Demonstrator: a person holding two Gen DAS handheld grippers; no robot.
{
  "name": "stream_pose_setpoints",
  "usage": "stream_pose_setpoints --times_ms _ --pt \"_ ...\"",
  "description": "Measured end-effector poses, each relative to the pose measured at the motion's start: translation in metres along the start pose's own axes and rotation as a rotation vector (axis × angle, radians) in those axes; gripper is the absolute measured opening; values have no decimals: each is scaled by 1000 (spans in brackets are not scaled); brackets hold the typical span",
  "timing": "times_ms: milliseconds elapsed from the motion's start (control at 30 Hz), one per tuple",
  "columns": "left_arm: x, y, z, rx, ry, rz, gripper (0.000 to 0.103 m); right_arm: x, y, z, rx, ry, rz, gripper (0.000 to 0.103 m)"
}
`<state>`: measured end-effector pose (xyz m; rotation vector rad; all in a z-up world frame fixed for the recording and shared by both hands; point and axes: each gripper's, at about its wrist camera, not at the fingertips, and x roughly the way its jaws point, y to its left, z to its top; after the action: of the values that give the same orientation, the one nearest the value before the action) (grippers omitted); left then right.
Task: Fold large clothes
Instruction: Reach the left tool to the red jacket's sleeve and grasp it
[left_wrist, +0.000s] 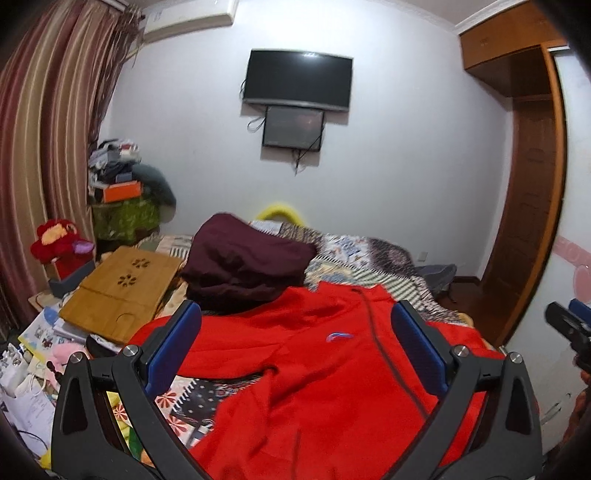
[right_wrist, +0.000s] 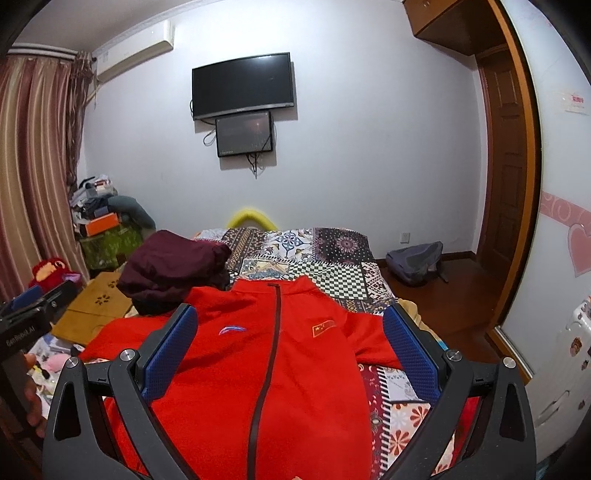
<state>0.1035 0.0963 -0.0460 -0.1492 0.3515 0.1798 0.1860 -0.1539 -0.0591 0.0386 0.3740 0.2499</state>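
Garment: a red zip-front jacket (right_wrist: 229, 373) lies front side up on the bed (right_wrist: 332, 273), collar toward the far end, dark zipper running down the middle.
Spread: the body is mostly flat; in the left wrist view one sleeve is rumpled and lies across the patterned bedcover.
Neighbour: a folded maroon garment (right_wrist: 173, 269) sits at the jacket's far left shoulder, touching or slightly overlapping it; which, I cannot tell.
Left gripper (left_wrist: 295, 349): fingers spread wide, nothing between them, held above the jacket's left half.
Right gripper (right_wrist: 288, 345): fingers likewise parted and empty, hovering over the chest and zipper.
Stage: judging by the layout, no fold is made yet.
Handling: the fabric looks soft, limp and fairly light; it will sag and drag once lifted, and a smooth shell could slip from a shallow pinch.
Where to grip: probably the shoulder seam and the hem corner on one side, where layered cloth gives a firmer bite than a single sheet.
Risk: pulling the left side may tug the maroon garment along.
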Motion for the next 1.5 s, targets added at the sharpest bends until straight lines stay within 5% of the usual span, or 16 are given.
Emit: stream_pose_setpoints --times_ms 533,867,1200,1367,1500 --pt "124 169 -16 -194 289 127 103 90 6 16 -14 119 17 100" --pt "174 280 -84 -576 492 85 103 144 16 -5 -59 286 7 100" --pt "212 319 -150 -899 614 -10 93 176 10 -15 -27 404 28 100" --pt "224 319 -151 -832 584 53 89 186 7 -21 -3 445 34 100" --pt "234 312 -144 -689 592 150 68 188 9 -21 -19 449 29 100"
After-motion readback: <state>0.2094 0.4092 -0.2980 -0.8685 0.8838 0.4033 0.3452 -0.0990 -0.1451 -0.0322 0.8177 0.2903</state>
